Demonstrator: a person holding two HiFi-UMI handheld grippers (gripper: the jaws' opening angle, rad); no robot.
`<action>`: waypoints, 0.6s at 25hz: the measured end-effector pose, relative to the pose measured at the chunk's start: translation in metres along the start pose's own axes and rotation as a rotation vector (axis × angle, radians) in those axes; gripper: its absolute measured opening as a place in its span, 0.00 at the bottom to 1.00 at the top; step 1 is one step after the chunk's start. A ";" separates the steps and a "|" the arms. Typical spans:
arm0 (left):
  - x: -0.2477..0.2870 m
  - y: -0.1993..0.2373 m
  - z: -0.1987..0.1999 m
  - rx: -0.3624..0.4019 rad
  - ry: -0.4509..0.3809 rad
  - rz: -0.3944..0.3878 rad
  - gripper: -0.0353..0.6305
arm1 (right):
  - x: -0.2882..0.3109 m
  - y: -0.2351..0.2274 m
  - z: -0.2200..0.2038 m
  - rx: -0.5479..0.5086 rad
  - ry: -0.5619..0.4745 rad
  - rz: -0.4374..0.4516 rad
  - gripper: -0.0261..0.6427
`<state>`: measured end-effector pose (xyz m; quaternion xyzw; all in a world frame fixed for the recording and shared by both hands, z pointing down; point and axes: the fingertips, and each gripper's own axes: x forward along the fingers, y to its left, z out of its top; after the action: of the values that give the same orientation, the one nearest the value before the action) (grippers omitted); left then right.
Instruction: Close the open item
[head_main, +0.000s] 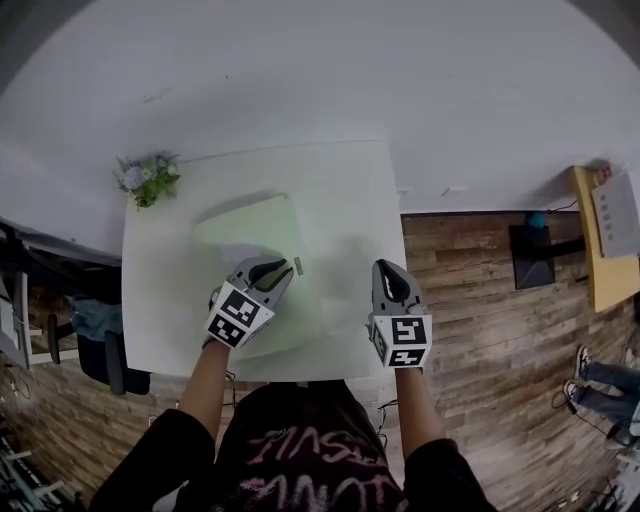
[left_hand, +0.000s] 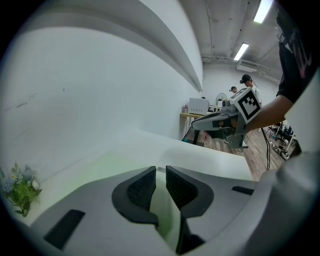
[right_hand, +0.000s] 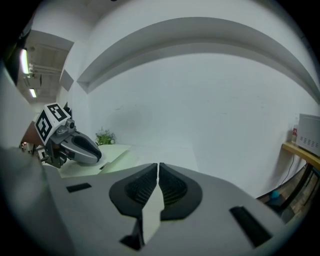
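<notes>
A flat pale green case (head_main: 265, 225) lies on the white table (head_main: 350, 190), with a small grey tab (head_main: 297, 265) at its right edge. My left gripper (head_main: 283, 275) hovers over the case's near right part, its tips just short of the tab. In the left gripper view the left gripper (left_hand: 160, 182) has its jaws a narrow slot apart, with only the green surface (left_hand: 100, 167) showing below. My right gripper (head_main: 385, 268) is to the right of the case, over bare table. In its own view the right gripper (right_hand: 158, 175) is shut and empty.
A small potted plant (head_main: 150, 180) stands at the table's far left corner, against the white wall. Wood floor lies to the right of the table, with a wooden desk (head_main: 600, 250) beyond. A dark chair (head_main: 115, 360) stands to the left of the table.
</notes>
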<state>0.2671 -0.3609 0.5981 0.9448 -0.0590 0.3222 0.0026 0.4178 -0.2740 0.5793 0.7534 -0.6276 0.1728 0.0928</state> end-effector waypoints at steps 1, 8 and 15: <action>0.004 -0.001 -0.003 0.005 0.016 -0.002 0.17 | 0.001 -0.002 -0.002 0.003 0.003 -0.001 0.08; 0.026 -0.011 -0.019 0.074 0.130 -0.011 0.17 | 0.008 -0.014 -0.009 0.008 0.019 0.006 0.08; 0.035 -0.012 -0.025 0.061 0.184 -0.026 0.17 | 0.013 -0.017 -0.014 0.009 0.028 0.019 0.08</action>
<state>0.2806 -0.3522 0.6398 0.9117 -0.0366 0.4090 -0.0166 0.4343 -0.2777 0.5986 0.7453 -0.6327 0.1869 0.0964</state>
